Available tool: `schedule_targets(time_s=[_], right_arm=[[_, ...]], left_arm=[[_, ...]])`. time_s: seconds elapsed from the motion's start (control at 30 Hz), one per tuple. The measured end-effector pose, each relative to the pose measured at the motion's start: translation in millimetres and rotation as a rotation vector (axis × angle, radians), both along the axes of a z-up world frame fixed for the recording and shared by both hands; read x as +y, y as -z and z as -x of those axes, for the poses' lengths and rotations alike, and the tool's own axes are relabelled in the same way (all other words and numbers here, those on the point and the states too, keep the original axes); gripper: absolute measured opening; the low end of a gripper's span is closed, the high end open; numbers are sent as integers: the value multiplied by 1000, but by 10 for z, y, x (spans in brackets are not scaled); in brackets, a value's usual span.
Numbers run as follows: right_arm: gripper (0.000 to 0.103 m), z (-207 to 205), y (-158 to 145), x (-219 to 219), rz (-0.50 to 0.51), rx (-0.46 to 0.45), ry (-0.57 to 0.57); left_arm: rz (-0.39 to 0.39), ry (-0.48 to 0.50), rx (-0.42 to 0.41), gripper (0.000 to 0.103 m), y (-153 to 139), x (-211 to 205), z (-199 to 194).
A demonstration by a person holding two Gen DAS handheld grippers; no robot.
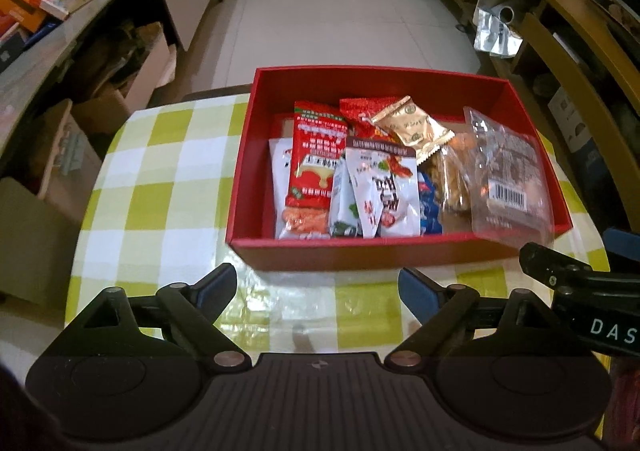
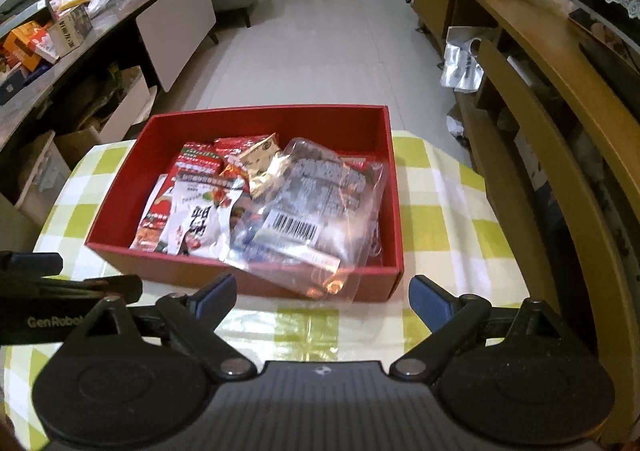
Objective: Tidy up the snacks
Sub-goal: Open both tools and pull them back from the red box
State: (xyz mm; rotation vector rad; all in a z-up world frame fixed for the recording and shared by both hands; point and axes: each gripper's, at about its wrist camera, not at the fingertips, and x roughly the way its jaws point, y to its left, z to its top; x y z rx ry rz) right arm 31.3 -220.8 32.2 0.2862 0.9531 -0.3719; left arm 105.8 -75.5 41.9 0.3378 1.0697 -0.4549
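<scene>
A red box (image 1: 400,251) (image 2: 120,255) stands on the green-checked table and holds several snack packets. Among them are a red packet (image 1: 316,155), a white packet (image 1: 384,191) (image 2: 196,219), a gold packet (image 1: 412,127) and a clear bag with a barcode (image 1: 508,187) (image 2: 312,211) that leans over the box's near right rim. My left gripper (image 1: 318,291) is open and empty just in front of the box. My right gripper (image 2: 322,297) is open and empty in front of the box, close to the clear bag's lower edge.
The table (image 1: 160,179) (image 2: 440,219) has a glossy cover. A cluttered counter (image 1: 48,3) runs along the left, with cardboard boxes (image 1: 120,91) below. Wooden furniture (image 2: 560,111) stands close on the right. Tiled floor (image 1: 340,11) lies beyond.
</scene>
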Motion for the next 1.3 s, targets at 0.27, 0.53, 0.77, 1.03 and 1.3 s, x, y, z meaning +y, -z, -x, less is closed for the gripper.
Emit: schedule_targets(time_s=[0.27, 0.53, 0.77, 1.03, 1.3], right_arm=[[98, 189, 2, 158, -3, 13, -17], [99, 360, 45, 296, 17, 48, -34], [99, 479, 92, 389, 28, 72, -41], [99, 595, 129, 496, 29, 104, -54], [99, 657, 150, 562, 32, 121, -74]], left_arm=[[-15, 7, -16, 95, -6, 118, 247], [-52, 16, -47, 97, 22, 189, 455], [-86, 28, -59, 97, 72, 242, 607], [-116, 45, -75, 97, 116, 302, 760], [-136, 50, -86, 97, 149, 351, 851]])
